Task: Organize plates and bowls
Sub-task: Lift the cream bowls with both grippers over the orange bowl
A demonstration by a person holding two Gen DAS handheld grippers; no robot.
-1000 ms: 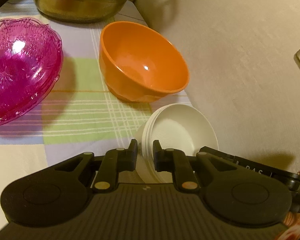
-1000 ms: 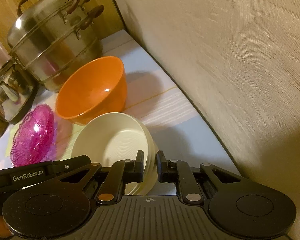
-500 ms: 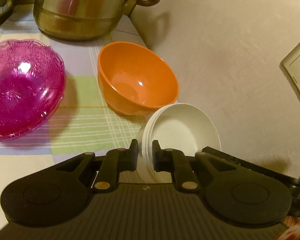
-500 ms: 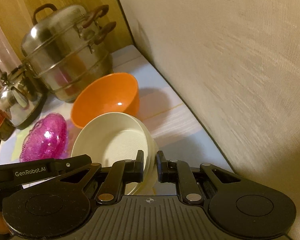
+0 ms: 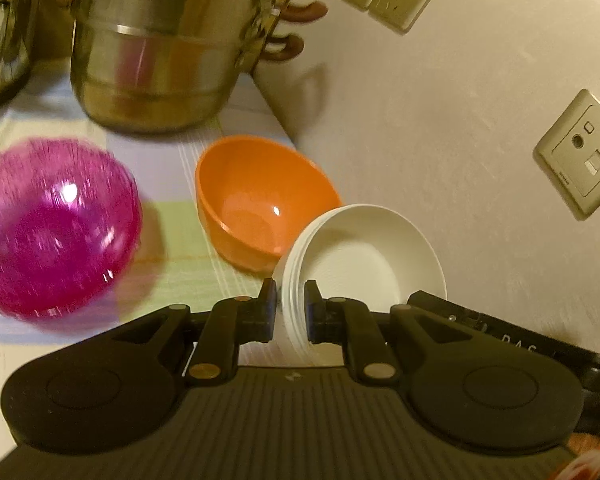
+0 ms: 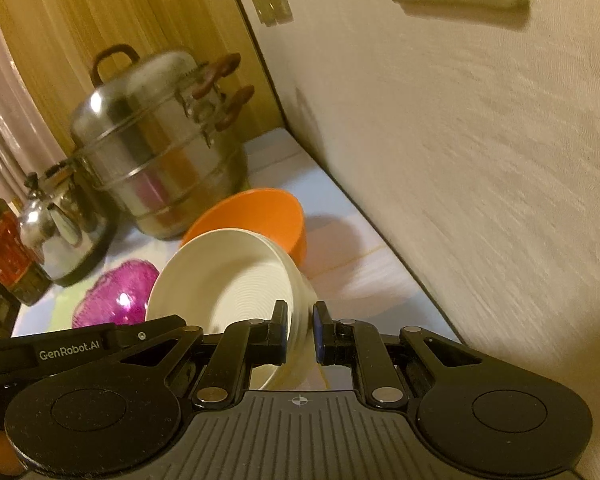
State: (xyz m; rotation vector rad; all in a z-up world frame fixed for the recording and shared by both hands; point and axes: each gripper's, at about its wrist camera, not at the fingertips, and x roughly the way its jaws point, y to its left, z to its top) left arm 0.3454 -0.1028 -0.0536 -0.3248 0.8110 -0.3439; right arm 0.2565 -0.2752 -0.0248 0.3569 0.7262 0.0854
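Observation:
A stack of white ribbed bowls (image 5: 360, 256) is held between both grippers, lifted above the table. My left gripper (image 5: 290, 304) is shut on the stack's left rim. My right gripper (image 6: 300, 330) is shut on the stack's right rim (image 6: 236, 280). An orange bowl (image 5: 260, 200) stands on the checked tablecloth just beyond the stack; it also shows in the right wrist view (image 6: 260, 216). A pink glass bowl (image 5: 56, 224) sits to the left, also in the right wrist view (image 6: 118, 296).
A large steel steamer pot (image 5: 172, 48) stands at the back, also in the right wrist view (image 6: 156, 144). A steel kettle (image 6: 60, 224) and a bottle (image 6: 4, 256) are at the left. The wall with sockets (image 5: 580, 152) runs close along the right.
Both grippers have risen with the white bowl stack between them. The orange bowl, pink bowl and pot now sit lower and farther off, and the wall sockets have come into view.

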